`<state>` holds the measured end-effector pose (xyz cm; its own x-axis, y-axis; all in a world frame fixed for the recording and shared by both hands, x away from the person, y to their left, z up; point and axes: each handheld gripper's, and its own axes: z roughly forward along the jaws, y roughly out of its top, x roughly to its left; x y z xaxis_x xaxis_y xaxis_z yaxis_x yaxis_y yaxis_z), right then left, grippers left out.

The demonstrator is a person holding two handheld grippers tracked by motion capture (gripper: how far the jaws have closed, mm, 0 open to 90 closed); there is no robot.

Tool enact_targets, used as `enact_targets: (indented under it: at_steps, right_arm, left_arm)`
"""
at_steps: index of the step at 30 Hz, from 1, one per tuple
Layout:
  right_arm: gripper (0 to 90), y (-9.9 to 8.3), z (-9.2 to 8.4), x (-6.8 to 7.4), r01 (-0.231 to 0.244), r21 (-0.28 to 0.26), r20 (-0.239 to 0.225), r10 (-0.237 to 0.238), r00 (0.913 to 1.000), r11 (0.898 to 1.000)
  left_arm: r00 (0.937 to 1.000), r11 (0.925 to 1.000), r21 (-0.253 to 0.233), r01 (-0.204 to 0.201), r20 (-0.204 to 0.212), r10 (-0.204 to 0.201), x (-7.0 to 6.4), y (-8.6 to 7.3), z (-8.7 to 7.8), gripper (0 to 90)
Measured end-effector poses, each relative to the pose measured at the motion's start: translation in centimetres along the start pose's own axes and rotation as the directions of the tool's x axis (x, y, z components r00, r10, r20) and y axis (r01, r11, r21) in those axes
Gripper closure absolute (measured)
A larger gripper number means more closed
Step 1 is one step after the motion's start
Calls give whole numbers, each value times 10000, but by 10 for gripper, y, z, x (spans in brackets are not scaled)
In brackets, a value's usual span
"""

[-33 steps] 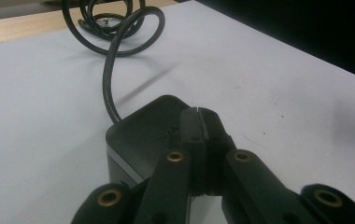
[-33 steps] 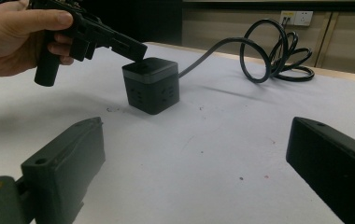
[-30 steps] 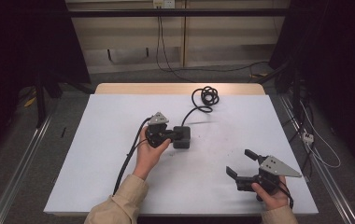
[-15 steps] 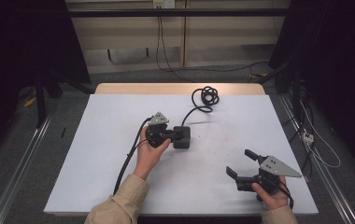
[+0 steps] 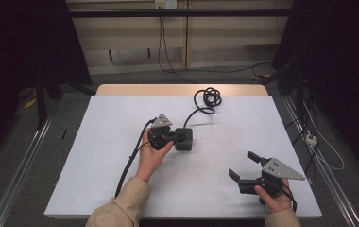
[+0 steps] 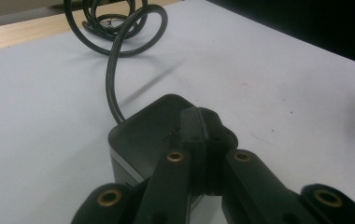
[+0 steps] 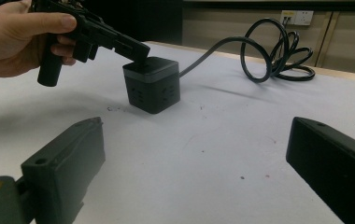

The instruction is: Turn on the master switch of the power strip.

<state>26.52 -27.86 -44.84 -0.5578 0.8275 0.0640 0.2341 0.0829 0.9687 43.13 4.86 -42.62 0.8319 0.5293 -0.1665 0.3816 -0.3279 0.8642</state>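
Left gripper (image 5: pixel 181 136) has jaws pinched together, tips resting down on the top face of the black cube power socket (image 5: pixel 184 139) near mid-table; in the left gripper view the closed tips (image 6: pixel 202 128) sit on the cube's lid, nothing clamped between them as far as I can tell. Looks like a press on the top, maybe a button, but the contact spot is hidden under the tips.

Cube stands upright on the white table (image 5: pixel 97 161), and its black cord (image 5: pixel 197 112) runs off the back to a loose coil (image 5: pixel 210 97) near the far edge. In the right gripper view the socket (image 7: pixel 151 88) shows outlets on its side faces, w/ the left gripper (image 7: pixel 136 51) angled down onto the near top edge.

Right gripper (image 5: pixel 246 166) is spread wide, empty, held low over the table's near right corner, well apart from the cube; its two jaws frame the cube from afar in its own view.

Risks, as I judge them:
- Push is off-centre, near the lid's edge, so the cube could tip or skid away, since nothing braces it.
- Closed tips could slip off the smooth top & hit the table.
- Stiff cord may twist or drag the cube if it shifts.
- Right gripper is too far off to steady things quickly.
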Motion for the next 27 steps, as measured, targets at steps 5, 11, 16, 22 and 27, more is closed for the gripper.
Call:
enact_targets:
  at_steps: [5,11,16,22,27]
  right_arm:
    - [40,0,0,0,-3,8,-4,3,10000,10000]
    - [40,0,0,1,23,2,-8,-23,10000,10000]
    - [40,0,1,1,36,4,-11,-36,10000,10000]
    - [40,0,0,1,8,-3,8,-8,10000,10000]
    - [40,0,0,1,25,15,-6,-25,10000,10000]
  left_arm:
    - [10000,10000,30,-18,0,18,0,0,0,900]
    - [10000,10000,57,-37,-20,37,0,0,0,900]
    - [9999,9999,58,-123,-76,123,-1,0,1,900]
    - [9998,9999,114,-127,-147,129,-3,0,1,900]
    - [9999,9999,137,-95,-132,97,-2,0,1,900]
